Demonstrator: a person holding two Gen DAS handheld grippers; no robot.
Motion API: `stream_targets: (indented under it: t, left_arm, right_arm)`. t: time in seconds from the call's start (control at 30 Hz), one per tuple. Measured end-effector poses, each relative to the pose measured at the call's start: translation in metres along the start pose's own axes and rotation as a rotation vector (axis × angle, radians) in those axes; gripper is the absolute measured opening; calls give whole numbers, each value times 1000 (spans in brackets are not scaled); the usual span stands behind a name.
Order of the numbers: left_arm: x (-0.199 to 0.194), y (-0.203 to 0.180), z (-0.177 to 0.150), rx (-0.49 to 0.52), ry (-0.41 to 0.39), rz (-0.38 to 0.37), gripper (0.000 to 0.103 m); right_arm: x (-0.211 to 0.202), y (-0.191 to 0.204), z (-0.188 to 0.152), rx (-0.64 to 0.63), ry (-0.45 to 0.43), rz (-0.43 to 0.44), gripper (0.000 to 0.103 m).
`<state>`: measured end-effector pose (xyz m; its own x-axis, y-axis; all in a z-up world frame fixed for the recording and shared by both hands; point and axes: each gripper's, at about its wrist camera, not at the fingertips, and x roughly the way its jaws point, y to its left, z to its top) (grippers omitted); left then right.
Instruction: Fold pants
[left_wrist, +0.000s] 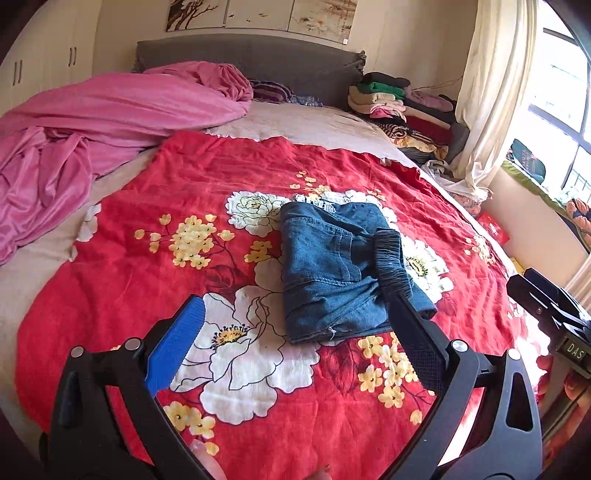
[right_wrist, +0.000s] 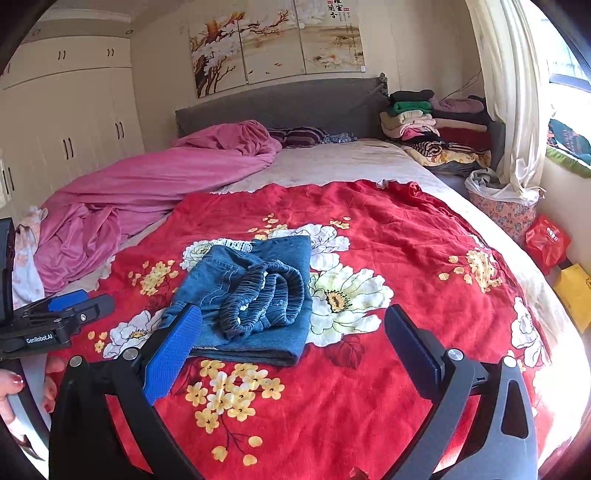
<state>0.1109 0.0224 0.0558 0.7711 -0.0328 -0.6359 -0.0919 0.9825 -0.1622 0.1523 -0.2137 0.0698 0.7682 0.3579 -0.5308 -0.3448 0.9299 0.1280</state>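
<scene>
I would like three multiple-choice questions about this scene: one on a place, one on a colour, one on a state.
1. Where do the pants lie?
A. on the red blanket
B. on the pink sheet
C. in the left gripper

2. What colour are the pants?
A. green
B. blue
C. black

3. How are both grippers?
A. open, empty
B. shut on the pants
C. one shut

Answers: 1 A, the red floral blanket shows all around them; 2 B, blue denim with a darker waistband; 3 A, left gripper and right gripper have jaws wide apart, with nothing held.

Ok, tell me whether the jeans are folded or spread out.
Folded: the jeans lie as a compact layered bundle on the red blanket, waistband on top.
</scene>
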Motion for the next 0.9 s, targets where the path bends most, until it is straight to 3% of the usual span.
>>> stream_targets:
  t: [0.9]
  left_arm:
    - [-31, -13, -50, 50, 27, -13, 93]
  right_arm:
    - [-39, 10, -35, 1, 17, -3, 98]
